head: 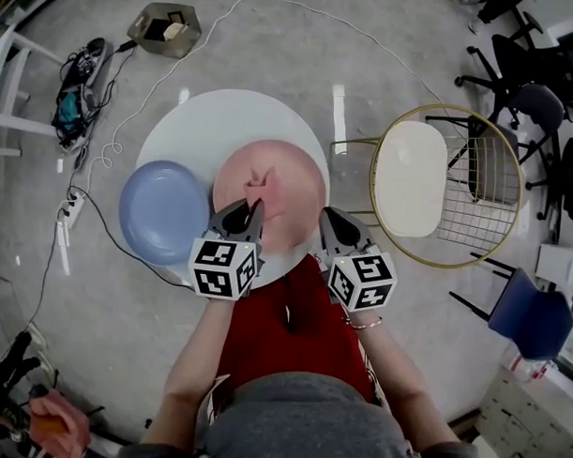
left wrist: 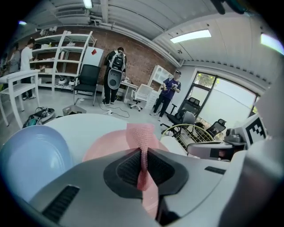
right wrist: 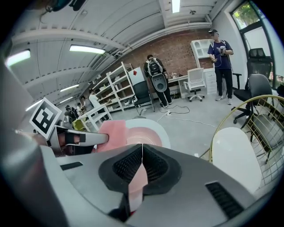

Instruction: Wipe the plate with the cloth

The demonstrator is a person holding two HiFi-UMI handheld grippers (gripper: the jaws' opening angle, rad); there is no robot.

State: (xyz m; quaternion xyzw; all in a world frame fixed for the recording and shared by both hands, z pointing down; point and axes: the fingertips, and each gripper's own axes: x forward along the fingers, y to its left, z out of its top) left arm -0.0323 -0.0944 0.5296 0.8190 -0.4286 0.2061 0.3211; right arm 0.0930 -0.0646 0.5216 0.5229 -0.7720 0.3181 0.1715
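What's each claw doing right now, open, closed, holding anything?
Left claw: closed on the pink cloth.
Right claw: closed, nothing between the jaws.

You have a round white table (head: 215,118) before you. To your right stands a gold wire chair (head: 410,179) with a white seat, and a blue chair (head: 532,316) beyond it. On the floor to your left lie a box (head: 165,28), a bag (head: 78,85) and a power strip (head: 69,209).
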